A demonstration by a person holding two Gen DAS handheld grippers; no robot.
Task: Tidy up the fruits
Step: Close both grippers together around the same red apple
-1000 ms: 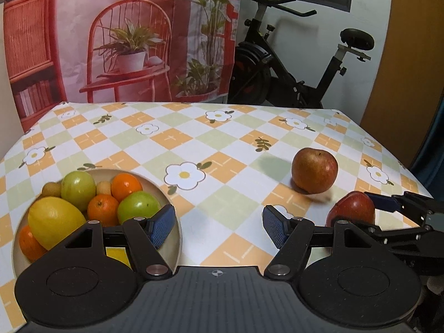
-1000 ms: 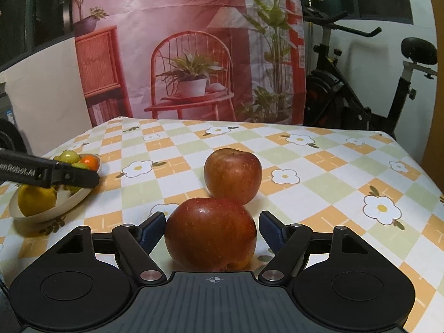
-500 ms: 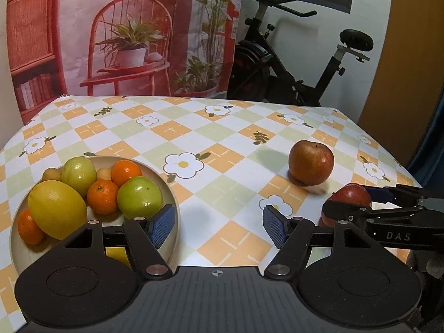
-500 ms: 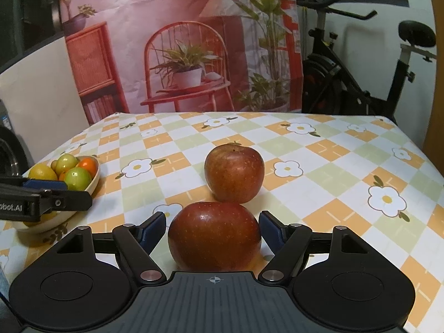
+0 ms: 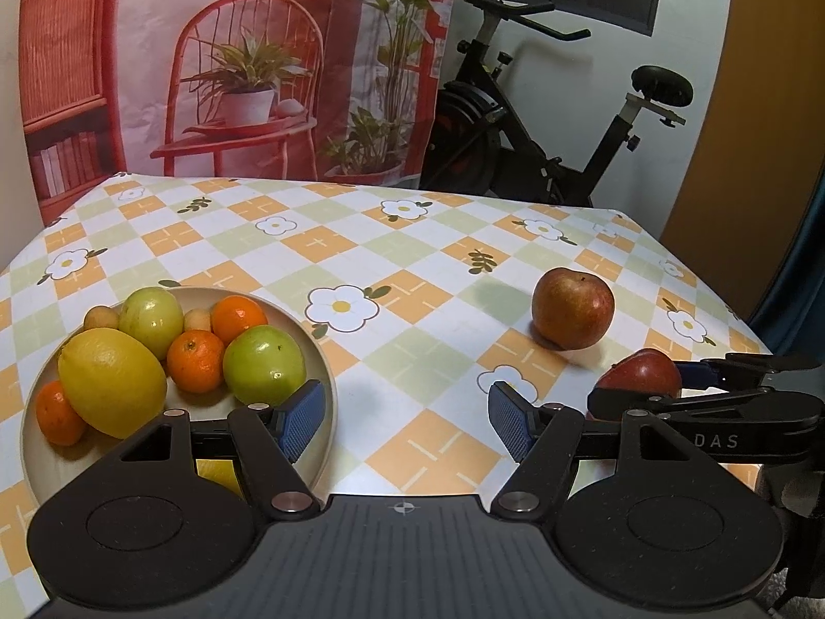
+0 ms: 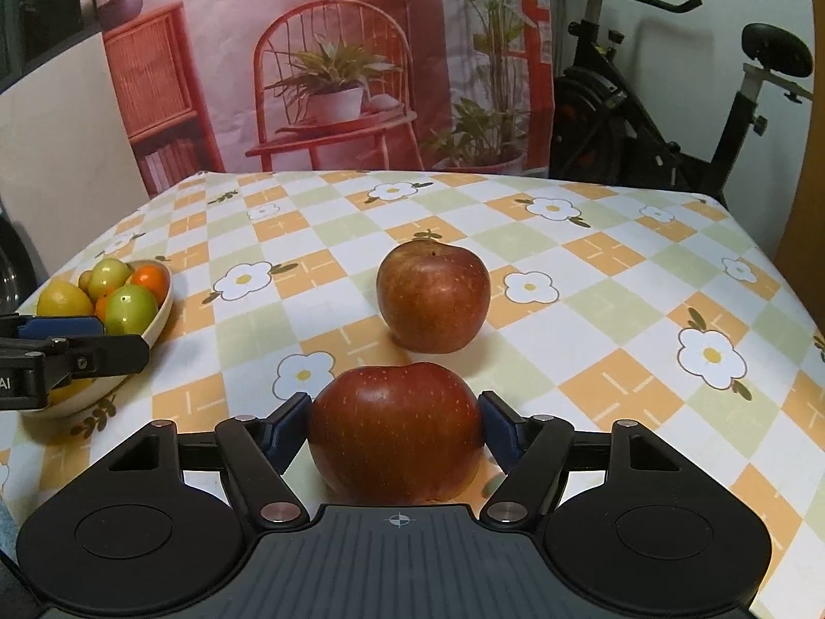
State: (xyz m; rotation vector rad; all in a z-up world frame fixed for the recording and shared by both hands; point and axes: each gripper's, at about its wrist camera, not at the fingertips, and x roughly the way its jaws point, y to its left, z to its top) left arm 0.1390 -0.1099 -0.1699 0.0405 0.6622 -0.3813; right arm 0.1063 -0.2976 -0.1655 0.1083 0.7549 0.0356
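Note:
My right gripper (image 6: 396,425) is shut on a dark red apple (image 6: 396,428), both blue pads touching its sides; it also shows in the left wrist view (image 5: 642,371). A second, paler red apple (image 6: 432,296) sits on the tablecloth just beyond it, also seen in the left wrist view (image 5: 573,308). A beige bowl (image 5: 325,387) at the left holds a lemon (image 5: 111,381), green fruits, oranges and small brown fruits. My left gripper (image 5: 405,418) is open and empty, its left finger over the bowl's right rim.
The table has a checked flower tablecloth (image 5: 361,258); its far and right edges are in view. An exercise bike (image 5: 541,118) and a printed backdrop stand behind the table. The bowl also shows at the left in the right wrist view (image 6: 154,309).
My right gripper has closed onto the dark red apple and lifted a little. My left gripper has risen and pulled back slightly, so more of the bowl shows.

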